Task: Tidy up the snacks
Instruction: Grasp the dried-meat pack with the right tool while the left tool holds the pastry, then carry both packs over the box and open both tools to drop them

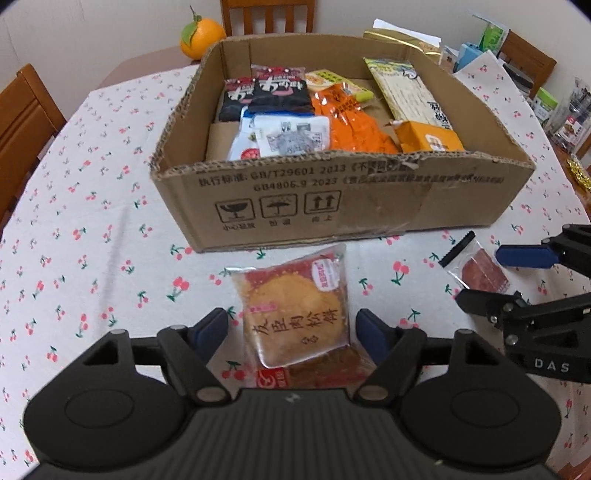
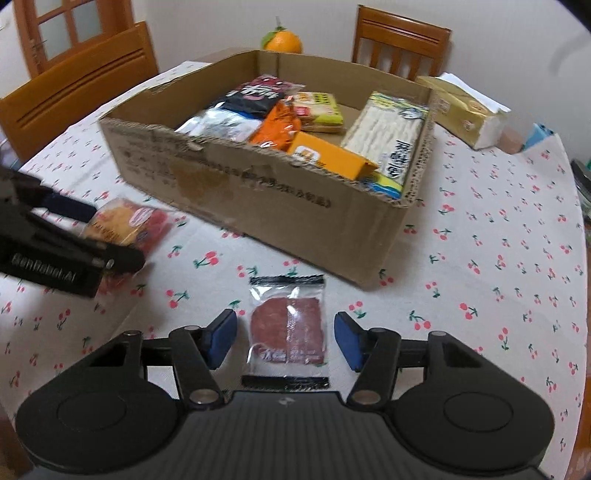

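Straddling a cake packet (image 1: 295, 317) that lies on the tablecloth (image 1: 92, 258) just in front of the cardboard box (image 1: 332, 199), the left gripper (image 1: 291, 328) stands wide with nothing held. Nearer that box's right corner, the right gripper (image 2: 284, 339) brackets a dried-meat sachet (image 2: 288, 328), equally wide. Both wrappers are flat and slick, so closing pads may skate over film, or snag cloth instead.

Cherry-print tablecloth (image 1: 92, 229) covering the table. Leafy orange fruit (image 1: 201, 37) at 11 o'clock, on the bare table edge. Wooden chairs (image 2: 74, 85) at 9, 10 and 12 o'clock. Gold tissue pack (image 2: 465, 114) at 2 o'clock, white tissue showing. Panelled wooden door (image 2: 70, 33) at 10 o'clock, behind one chair.
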`<control>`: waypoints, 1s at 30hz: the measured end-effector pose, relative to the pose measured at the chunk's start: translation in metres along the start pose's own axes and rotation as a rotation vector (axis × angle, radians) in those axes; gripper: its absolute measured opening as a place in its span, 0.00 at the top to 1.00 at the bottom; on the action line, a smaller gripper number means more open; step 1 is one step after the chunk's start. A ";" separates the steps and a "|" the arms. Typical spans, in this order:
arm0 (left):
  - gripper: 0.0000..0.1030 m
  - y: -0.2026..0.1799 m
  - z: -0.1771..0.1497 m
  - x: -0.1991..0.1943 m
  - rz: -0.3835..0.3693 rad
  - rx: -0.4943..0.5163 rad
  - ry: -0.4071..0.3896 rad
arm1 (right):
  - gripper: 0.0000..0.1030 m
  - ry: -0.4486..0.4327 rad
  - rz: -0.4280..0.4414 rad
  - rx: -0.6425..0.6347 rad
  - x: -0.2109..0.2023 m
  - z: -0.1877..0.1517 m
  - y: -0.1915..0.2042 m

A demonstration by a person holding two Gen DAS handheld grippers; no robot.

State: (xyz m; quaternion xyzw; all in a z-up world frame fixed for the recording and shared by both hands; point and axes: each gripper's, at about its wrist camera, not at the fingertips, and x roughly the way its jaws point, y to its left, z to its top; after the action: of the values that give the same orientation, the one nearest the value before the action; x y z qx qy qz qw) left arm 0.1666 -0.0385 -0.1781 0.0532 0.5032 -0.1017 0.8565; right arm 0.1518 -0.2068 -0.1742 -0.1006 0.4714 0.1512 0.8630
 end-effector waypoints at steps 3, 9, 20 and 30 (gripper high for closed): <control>0.32 -0.002 0.000 0.000 0.000 -0.001 -0.004 | 0.43 -0.002 -0.006 0.003 -0.001 0.000 0.002; 0.47 -0.006 0.000 -0.003 -0.014 0.018 -0.019 | 0.51 -0.002 -0.027 0.031 -0.002 0.000 0.004; 0.47 -0.001 0.001 -0.013 -0.068 0.090 -0.003 | 0.52 0.002 -0.013 0.064 -0.017 0.002 0.004; 0.47 0.009 0.008 -0.053 -0.135 0.211 -0.003 | 0.52 -0.015 0.010 -0.001 -0.055 0.012 0.009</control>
State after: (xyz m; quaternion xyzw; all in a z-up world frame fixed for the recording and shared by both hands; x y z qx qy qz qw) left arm 0.1506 -0.0250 -0.1276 0.1090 0.4908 -0.2116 0.8382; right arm 0.1297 -0.2037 -0.1212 -0.0975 0.4653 0.1566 0.8657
